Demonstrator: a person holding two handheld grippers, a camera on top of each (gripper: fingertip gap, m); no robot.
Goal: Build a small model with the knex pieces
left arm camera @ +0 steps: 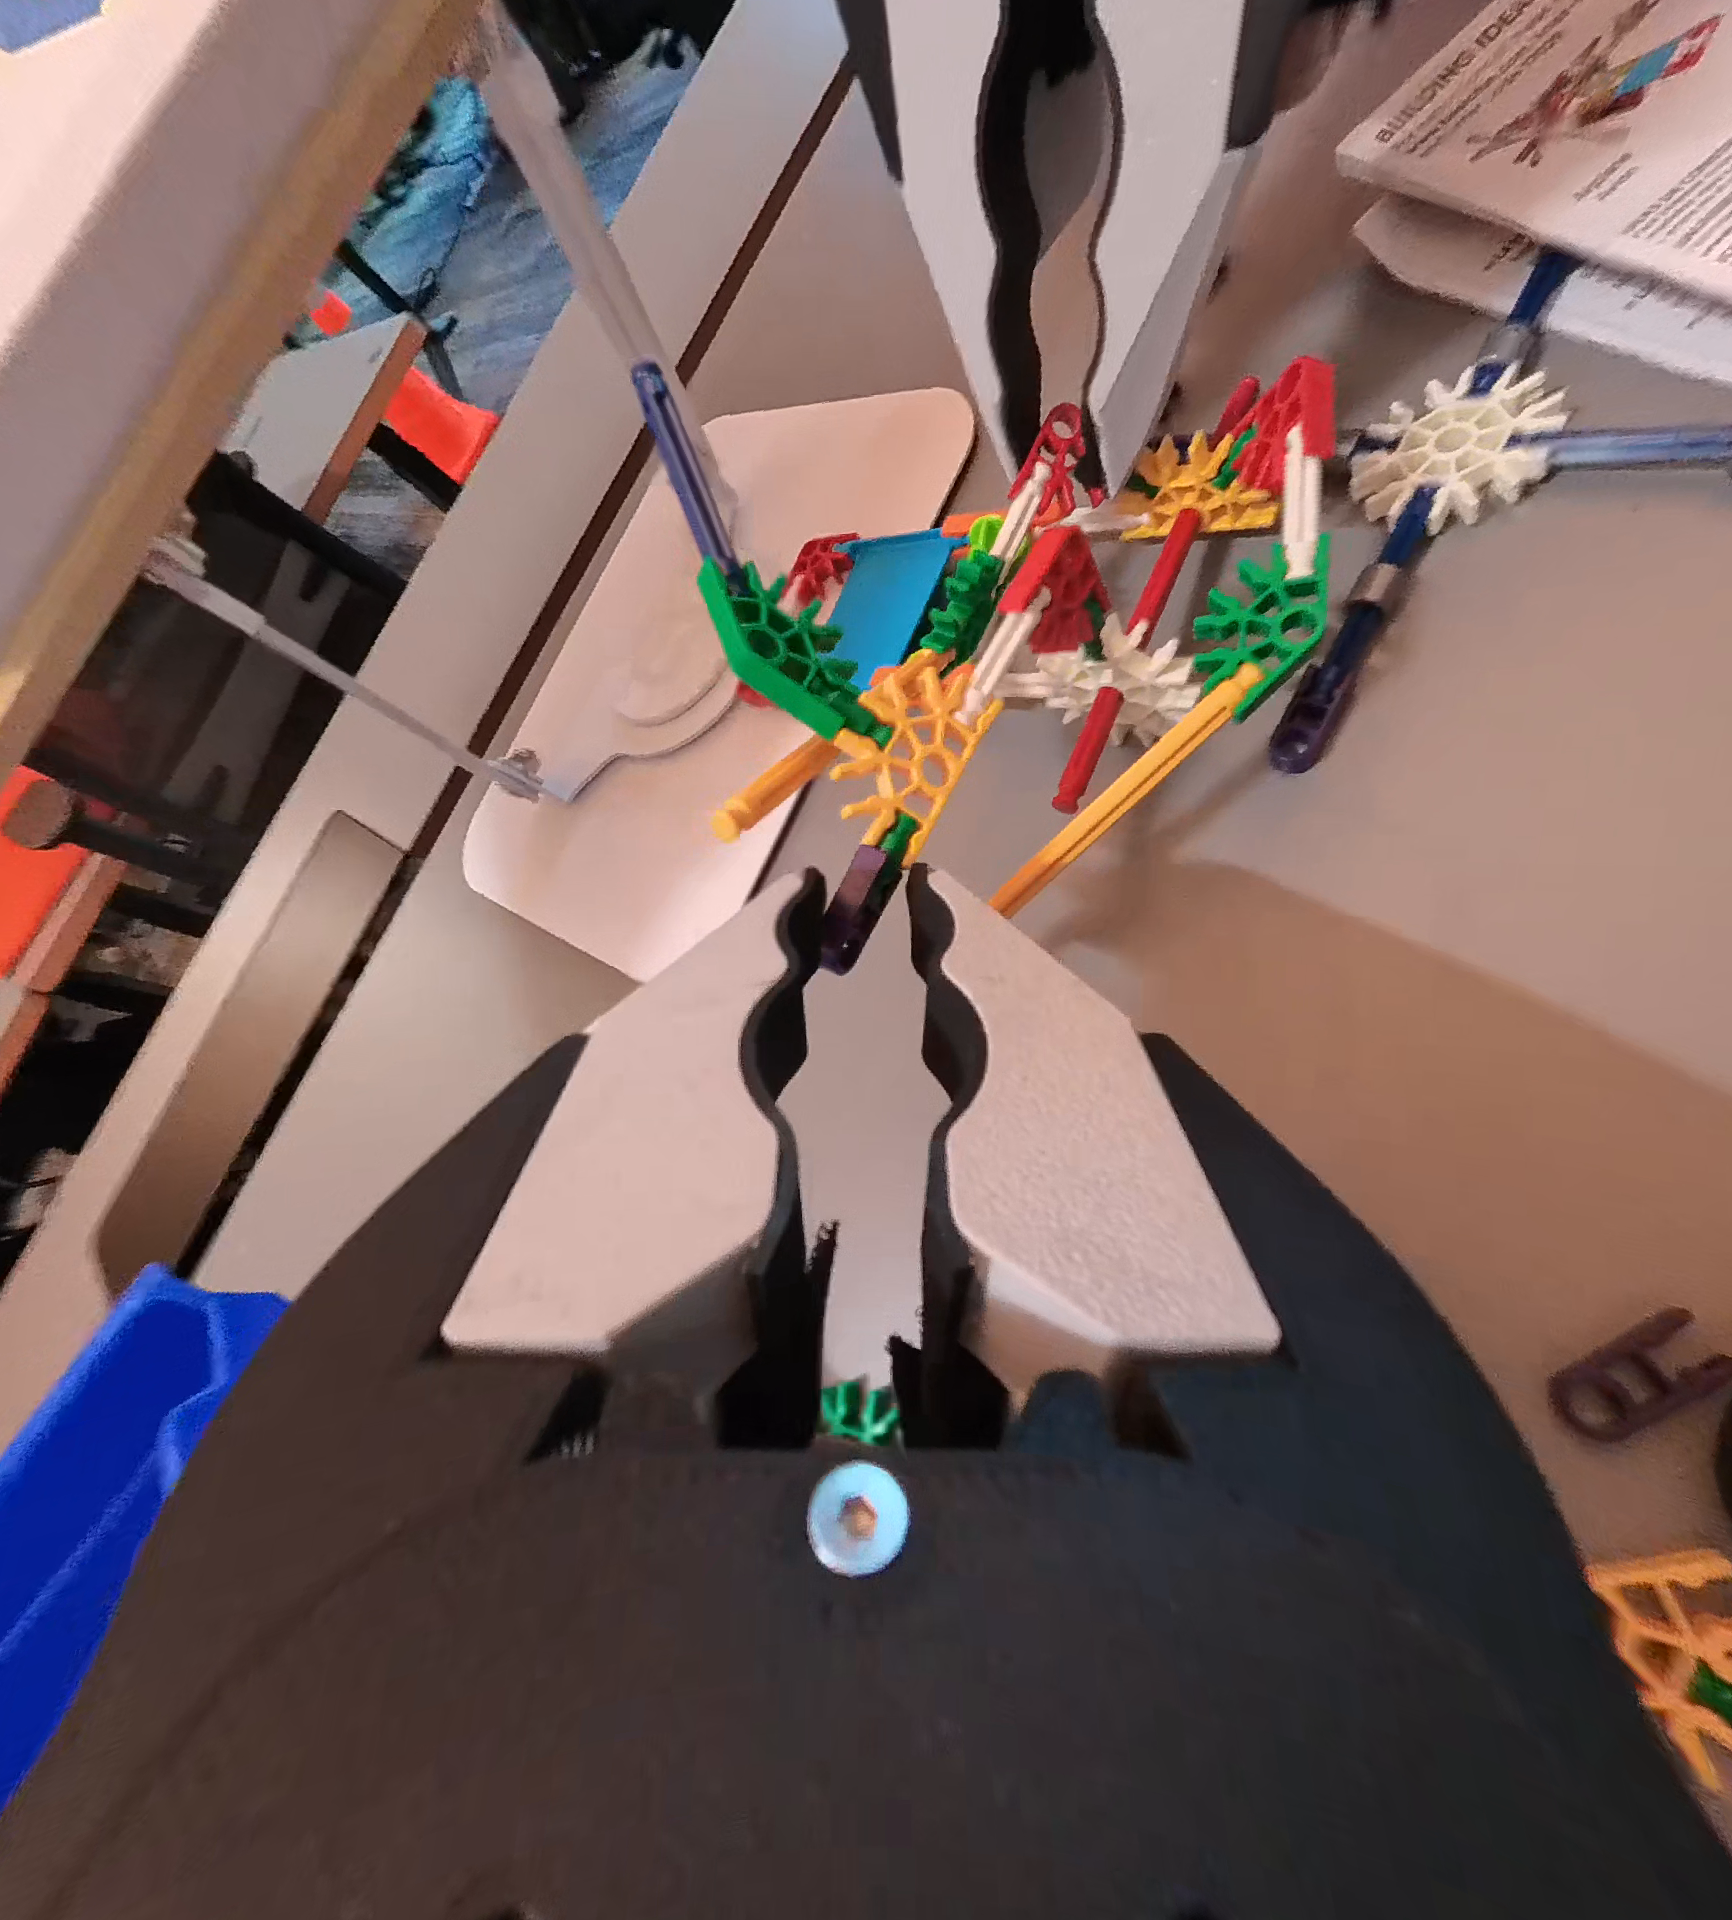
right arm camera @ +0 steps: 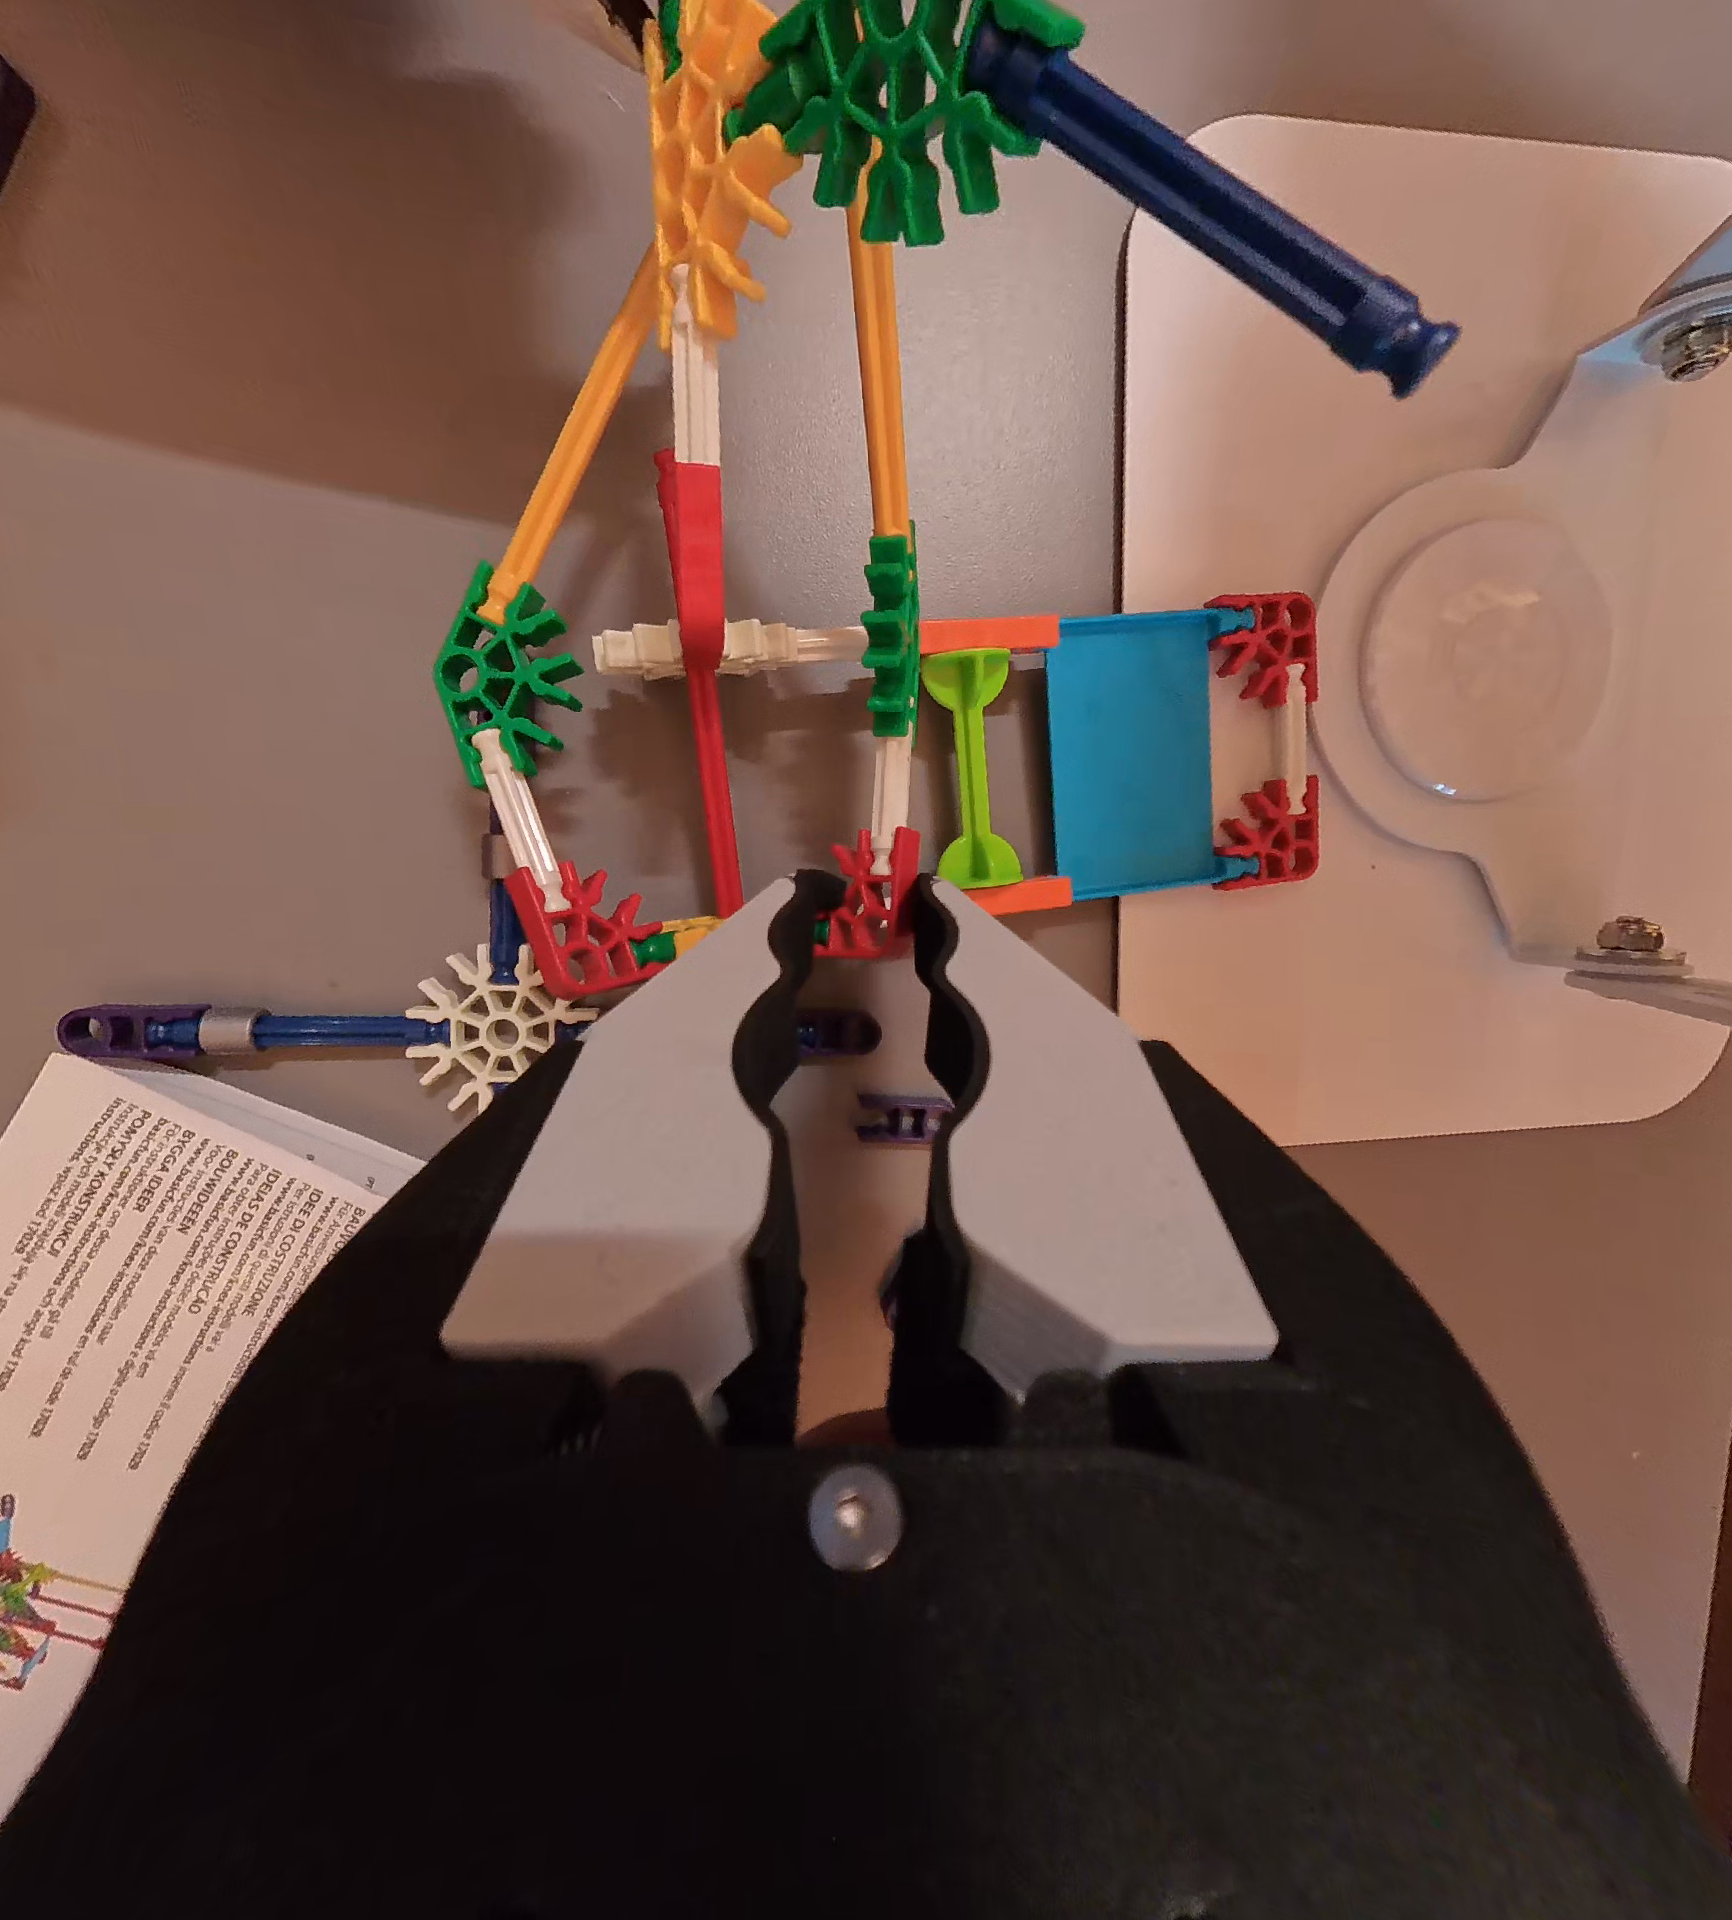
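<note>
Right wrist view: multicoloured rod-and-connector model (right arm camera: pixel 737 644), blue panel (right arm camera: pixel 1132 753).

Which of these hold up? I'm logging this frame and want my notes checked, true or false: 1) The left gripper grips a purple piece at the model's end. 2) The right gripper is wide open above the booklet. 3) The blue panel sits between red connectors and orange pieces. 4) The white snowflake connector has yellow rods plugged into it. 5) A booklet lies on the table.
1) True: the left gripper is shut on the purple piece.
2) False: the right gripper is shut on a red connector of the model.
3) True: the blue panel.
4) False: the white snowflake connector carries dark blue rods.
5) True: the booklet.
</note>
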